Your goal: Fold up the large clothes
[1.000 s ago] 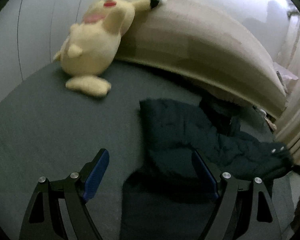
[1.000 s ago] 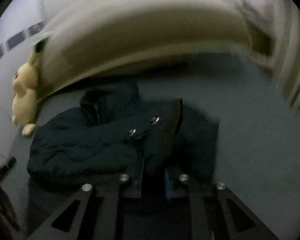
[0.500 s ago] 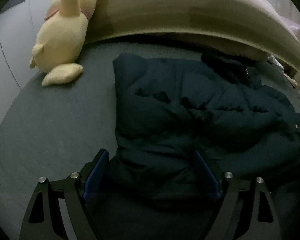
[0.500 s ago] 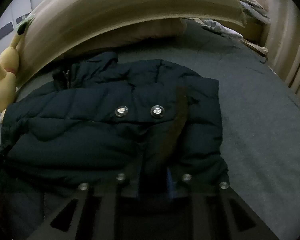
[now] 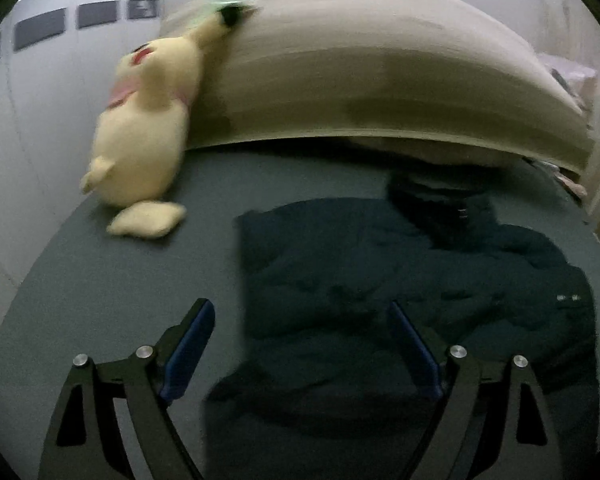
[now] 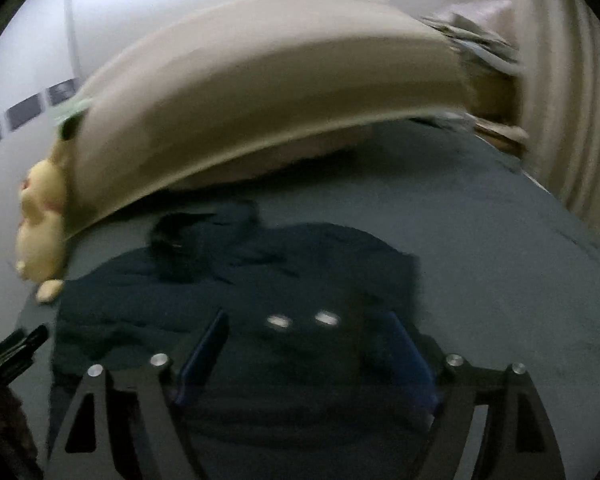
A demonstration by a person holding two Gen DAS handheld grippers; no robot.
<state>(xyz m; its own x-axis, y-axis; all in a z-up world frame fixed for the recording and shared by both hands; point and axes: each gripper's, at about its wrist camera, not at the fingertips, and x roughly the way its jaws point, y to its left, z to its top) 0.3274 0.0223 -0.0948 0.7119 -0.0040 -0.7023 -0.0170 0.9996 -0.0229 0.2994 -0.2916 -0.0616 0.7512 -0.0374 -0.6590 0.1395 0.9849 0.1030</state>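
Note:
A dark navy puffer jacket (image 5: 400, 280) lies on the grey bed sheet (image 5: 100, 300), its sleeves folded across the body and its hood toward the headboard. In the right wrist view the jacket (image 6: 240, 292) shows two silver snaps (image 6: 302, 320) on the folded sleeve. My left gripper (image 5: 300, 344) is open and empty above the jacket's left edge. My right gripper (image 6: 304, 348) is open and empty above the folded sleeve. Both views are motion-blurred.
A yellow plush toy (image 5: 144, 136) leans on the beige padded headboard (image 5: 380, 80) at the bed's left. Beige curtains (image 6: 572, 100) and cluttered items (image 6: 476, 40) stand on the right. The other gripper's dark tip (image 6: 16, 348) shows at the left edge.
My right gripper has opened and let go of the jacket sleeve, which now lies on the jacket. Both grippers have pulled back and up from the jacket.

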